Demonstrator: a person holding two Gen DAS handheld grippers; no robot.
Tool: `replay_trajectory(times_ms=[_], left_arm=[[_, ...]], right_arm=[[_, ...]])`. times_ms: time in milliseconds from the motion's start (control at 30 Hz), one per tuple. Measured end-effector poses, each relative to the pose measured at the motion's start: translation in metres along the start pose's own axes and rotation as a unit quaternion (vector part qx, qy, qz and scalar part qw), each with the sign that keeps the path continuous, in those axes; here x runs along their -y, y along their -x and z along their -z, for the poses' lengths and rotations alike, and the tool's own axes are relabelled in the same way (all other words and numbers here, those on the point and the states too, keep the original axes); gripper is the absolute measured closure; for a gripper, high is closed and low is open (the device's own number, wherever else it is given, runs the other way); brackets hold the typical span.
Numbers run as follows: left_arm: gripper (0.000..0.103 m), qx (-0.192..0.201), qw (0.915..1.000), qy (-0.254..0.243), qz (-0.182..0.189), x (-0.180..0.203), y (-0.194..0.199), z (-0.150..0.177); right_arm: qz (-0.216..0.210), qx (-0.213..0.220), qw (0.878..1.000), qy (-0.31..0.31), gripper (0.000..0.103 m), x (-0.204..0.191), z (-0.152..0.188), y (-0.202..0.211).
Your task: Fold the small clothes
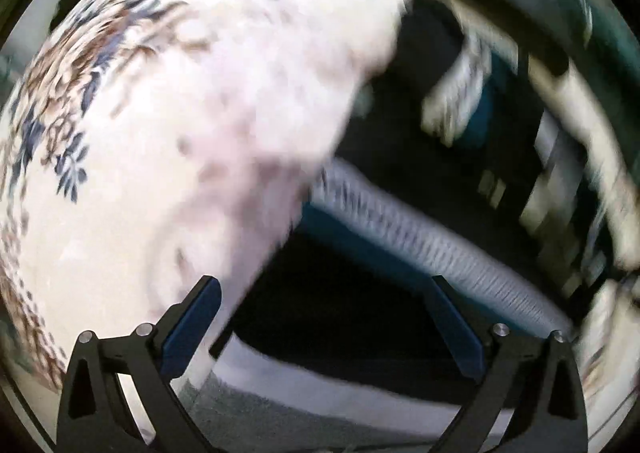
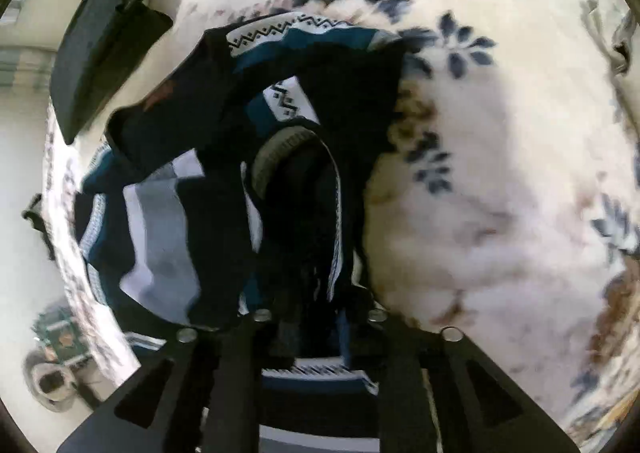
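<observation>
We pinch one sweater (image 2: 224,157) in right tongs (image 2: 316,317), frame centre, over blanket (image 2: 500,157). Left tongs (image 1: 324,317) spread, empty. Risk, we judge: bunched knit slips, fold goes crooked. Count: one sweater, one dark folded item (image 2: 100,57) upper left.

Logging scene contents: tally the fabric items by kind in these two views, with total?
Patterned sweaters: 1, bunched, held in right jaws
Dark folded garments: 1
Floral blankets: 1
Total: 3
</observation>
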State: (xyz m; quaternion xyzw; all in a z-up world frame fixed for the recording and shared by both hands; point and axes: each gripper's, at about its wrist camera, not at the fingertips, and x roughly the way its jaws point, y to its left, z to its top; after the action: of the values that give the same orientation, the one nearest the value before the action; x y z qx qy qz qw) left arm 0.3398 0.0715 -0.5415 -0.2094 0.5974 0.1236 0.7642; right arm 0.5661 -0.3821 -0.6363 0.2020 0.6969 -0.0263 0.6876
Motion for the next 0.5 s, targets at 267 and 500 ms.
replay_trajectory(times_ms=[267, 500], left_arm=[[0.019, 0.014, 0.9787, 0.108, 0.174, 0.001, -0.015, -0.082], [0.094, 0.005, 0.9819, 0.093, 0.165, 0.005, -0.046, -0.08]], right_arm=[[-0.08, 0.066, 0.991, 0.085, 0.051, -0.118, -0.021, 0.042], [-0.047, -0.058, 0.953, 0.294, 0.051, -0.268, -0.051, -0.08]])
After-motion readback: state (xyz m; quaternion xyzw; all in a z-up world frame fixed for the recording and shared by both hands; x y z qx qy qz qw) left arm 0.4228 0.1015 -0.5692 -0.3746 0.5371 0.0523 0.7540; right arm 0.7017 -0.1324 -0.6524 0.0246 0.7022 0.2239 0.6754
